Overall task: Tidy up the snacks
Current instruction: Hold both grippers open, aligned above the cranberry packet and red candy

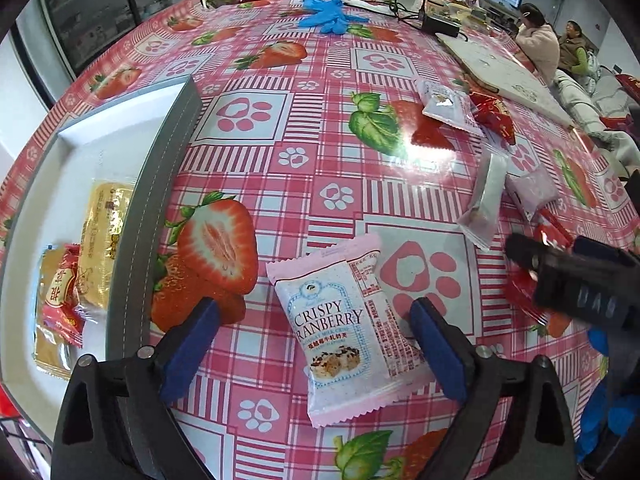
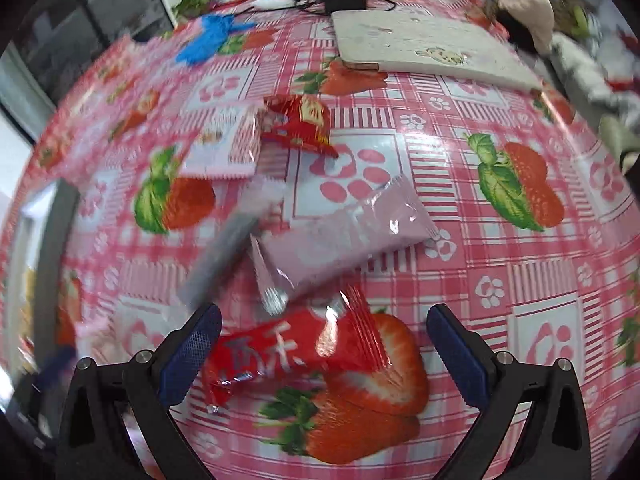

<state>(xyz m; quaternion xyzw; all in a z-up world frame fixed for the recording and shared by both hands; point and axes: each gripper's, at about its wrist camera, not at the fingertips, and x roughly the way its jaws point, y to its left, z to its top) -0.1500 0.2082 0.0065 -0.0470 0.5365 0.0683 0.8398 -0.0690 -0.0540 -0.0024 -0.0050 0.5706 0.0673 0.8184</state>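
The left gripper [image 1: 314, 338] stood apart around the pink-and-white Crispy Cranberry snack packet [image 1: 344, 330] on the strawberry-patterned tablecloth [image 1: 320, 140], while the right gripper [image 2: 324, 350], also apart, framed a blurred red foil packet [image 2: 292, 354].

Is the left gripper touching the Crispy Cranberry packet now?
Apart. In the left wrist view the open left gripper straddles the Crispy Cranberry packet, with tablecloth visible between each fingertip and the packet.

The right gripper [image 2: 324, 350], its blue-padded jaws spread wide, frames a glossy red foil snack packet [image 2: 280, 354] lying on the pink strawberry-print tablecloth [image 2: 500, 240]. Just beyond lies a pale pink plastic snack pouch [image 2: 344, 236], partly blurred.
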